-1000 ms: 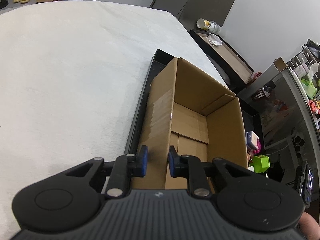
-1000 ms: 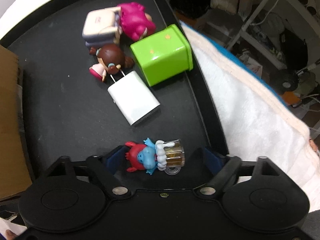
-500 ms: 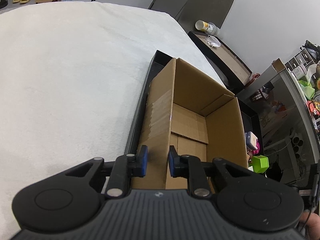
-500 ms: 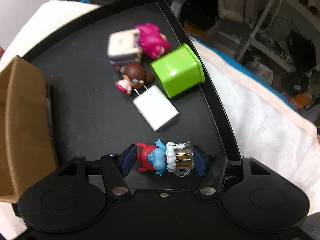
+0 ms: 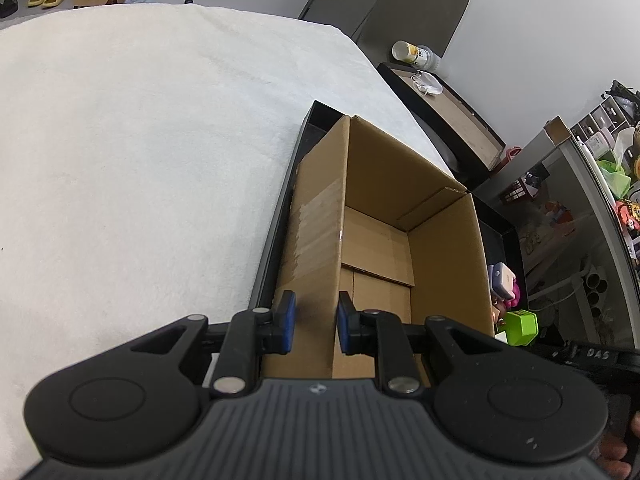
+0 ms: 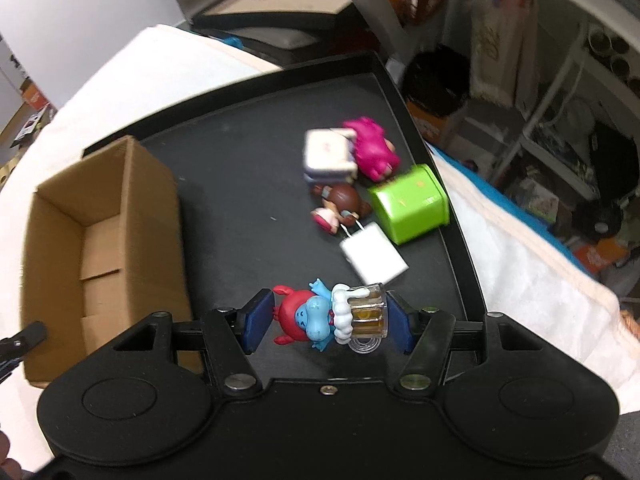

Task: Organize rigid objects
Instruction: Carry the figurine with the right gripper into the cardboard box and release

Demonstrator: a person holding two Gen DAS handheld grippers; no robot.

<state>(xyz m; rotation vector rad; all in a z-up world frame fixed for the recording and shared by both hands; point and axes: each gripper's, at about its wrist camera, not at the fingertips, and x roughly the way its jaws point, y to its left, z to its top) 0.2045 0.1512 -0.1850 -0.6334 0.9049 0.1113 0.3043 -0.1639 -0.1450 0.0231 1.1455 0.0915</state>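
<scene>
right claw [image 6: 328, 322] | closed on figurine [image 6: 316, 318] | lifted off tray [image 6: 248, 168]

One open brown cardboard box [image 6: 100, 240] is being counted on one black flat tray [image 6: 248, 152]. Three small toy figures are being counted: one blue-and-red figure with a clear mug [image 6: 328, 316], one brown-haired doll [image 6: 340, 206] and one pink-haired doll [image 6: 372, 152]. One lime-green square tin [image 6: 412, 204], one white charger block [image 6: 374, 256] and one pale lilac case [image 6: 328, 156] are being counted as well.
</scene>
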